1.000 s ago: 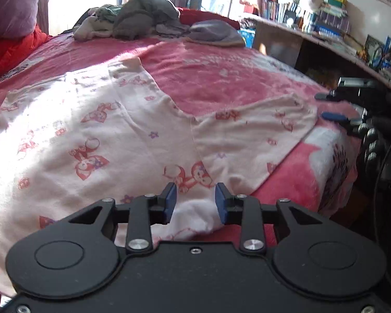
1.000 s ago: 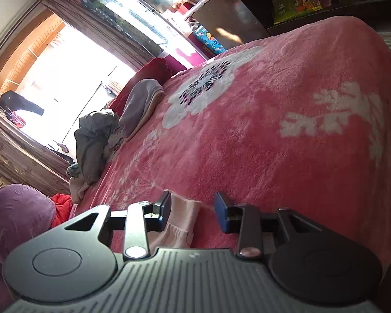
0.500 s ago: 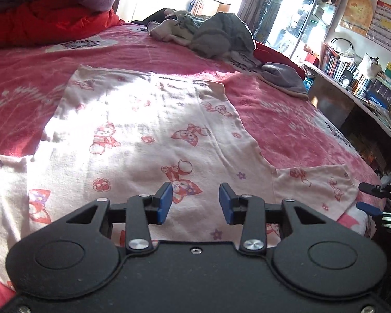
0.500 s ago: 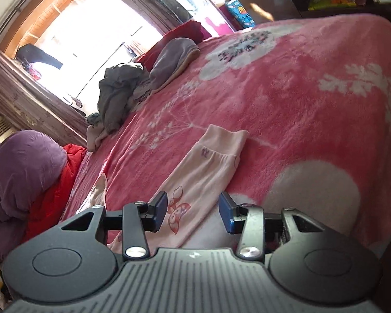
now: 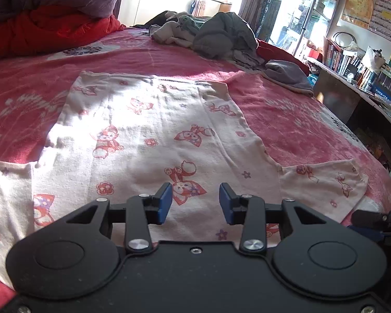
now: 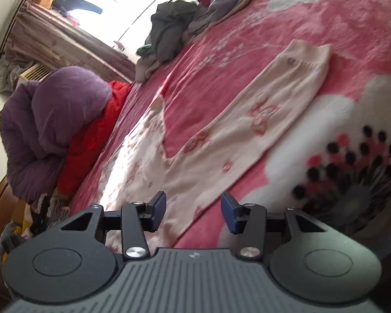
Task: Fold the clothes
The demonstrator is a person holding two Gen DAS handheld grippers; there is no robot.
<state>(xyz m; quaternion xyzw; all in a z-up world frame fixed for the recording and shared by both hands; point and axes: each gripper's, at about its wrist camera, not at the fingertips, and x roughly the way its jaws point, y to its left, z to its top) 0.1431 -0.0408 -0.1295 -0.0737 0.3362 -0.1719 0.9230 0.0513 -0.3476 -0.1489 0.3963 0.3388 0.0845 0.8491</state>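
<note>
1. A white printed top (image 5: pixel 153 140) is seen laid flat on the pink blanket (image 5: pixel 294 120) of the bed, with its hem toward the far end and one sleeve (image 5: pixel 323 182) stretched out to the right near the bed's edge

2. The left gripper (image 5: pixel 195 202) is held low over the near part of the top's body; its jaws have just been opening, they stand parted, and the cloth lies beneath them without being pinched

3. The right gripper (image 6: pixel 193 210) is held over the near edge of the same top (image 6: pixel 169 172), with the long sleeve (image 6: pixel 281 99) running away from it to its cuff; its jaws too have just been opening and nothing is clamped between them, so both tools are judged to be released

4. The step in hand is judged to be the end of spreading, with no fold yet made

5. A first fold is called for next: a sleeve is to be pinched near its cuff, lifted and laid across the body, so that jaw has to be brought down to the cloth edge and closed on it alone, not on the blanket

6. The pile of grey clothes (image 5: pixel 221 36) at the far end is left untouched and is judged to be waiting its turn
</note>
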